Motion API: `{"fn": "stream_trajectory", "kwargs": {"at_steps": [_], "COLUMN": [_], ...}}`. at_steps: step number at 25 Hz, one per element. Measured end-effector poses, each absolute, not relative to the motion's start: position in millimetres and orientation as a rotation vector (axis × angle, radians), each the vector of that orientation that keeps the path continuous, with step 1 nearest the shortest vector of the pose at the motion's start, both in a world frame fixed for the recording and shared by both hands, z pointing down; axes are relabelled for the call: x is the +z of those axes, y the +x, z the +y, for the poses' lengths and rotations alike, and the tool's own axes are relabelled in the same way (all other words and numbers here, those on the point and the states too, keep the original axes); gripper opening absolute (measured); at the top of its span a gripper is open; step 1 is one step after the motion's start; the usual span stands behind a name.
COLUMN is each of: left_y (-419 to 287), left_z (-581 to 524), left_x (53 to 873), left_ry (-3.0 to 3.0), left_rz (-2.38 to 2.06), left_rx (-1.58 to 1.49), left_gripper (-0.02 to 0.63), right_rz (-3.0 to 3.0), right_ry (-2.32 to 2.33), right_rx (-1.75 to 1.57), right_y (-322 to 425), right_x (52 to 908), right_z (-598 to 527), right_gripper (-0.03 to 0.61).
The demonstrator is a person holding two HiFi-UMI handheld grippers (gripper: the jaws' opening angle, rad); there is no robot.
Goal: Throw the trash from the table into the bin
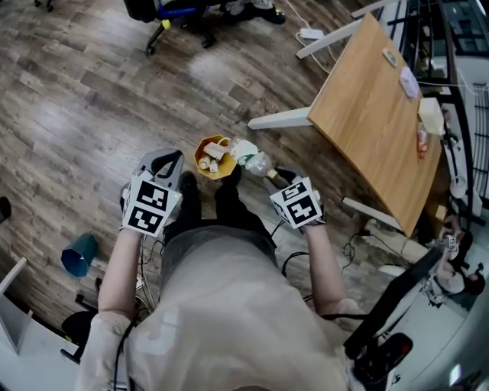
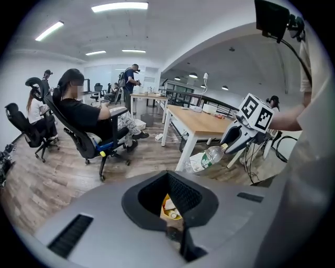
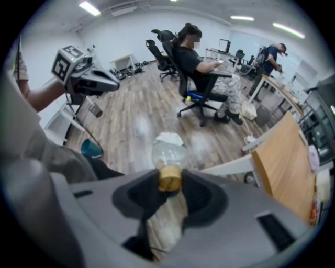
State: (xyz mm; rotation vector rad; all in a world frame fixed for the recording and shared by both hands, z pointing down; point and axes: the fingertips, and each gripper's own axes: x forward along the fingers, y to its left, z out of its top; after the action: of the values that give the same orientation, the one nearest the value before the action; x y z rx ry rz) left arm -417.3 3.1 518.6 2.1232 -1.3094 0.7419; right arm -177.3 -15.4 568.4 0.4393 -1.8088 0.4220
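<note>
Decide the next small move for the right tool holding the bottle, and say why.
Probably carry the right tool a little sideways until it is over the yellow bin. It grips the plastic bottle by the cap, and in the head view the bottle sits beside the bin's rim, not yet above the opening.

Wood-plank floor (image 1: 76, 92), black office chairs (image 2: 18, 120), white walls (image 2: 15, 78), ceiling strip lights (image 2: 119, 7).

Two units: left hand-held gripper (image 1: 170, 159) and right hand-held gripper (image 1: 273, 174). One plastic bottle (image 1: 257, 163), at the right hand-held gripper's jaws. One yellow bin (image 1: 198, 162), between the two. One table (image 1: 367, 107), beyond the right hand-held gripper. One teal container (image 1: 79, 254), behind the left hand-held gripper.
</note>
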Motion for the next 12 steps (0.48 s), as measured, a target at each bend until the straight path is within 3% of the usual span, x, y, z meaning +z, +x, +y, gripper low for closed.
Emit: {"fn": "stream_trajectory", "kwargs": {"at_steps": [12], "left_y": [-388.3], "left_z": [11.4], "left_x": [576.5], "left_ry": [2.025], "left_rz": [-1.236], "left_rx": [0.861], "left_gripper": [0.02], "right_rz": [-1.758], "right_ry": [0.271], "right_rx": [0.519], "right_y": [-182.7], "right_x": [675.0], "right_z": [-31.8], "right_gripper": [0.141]}}
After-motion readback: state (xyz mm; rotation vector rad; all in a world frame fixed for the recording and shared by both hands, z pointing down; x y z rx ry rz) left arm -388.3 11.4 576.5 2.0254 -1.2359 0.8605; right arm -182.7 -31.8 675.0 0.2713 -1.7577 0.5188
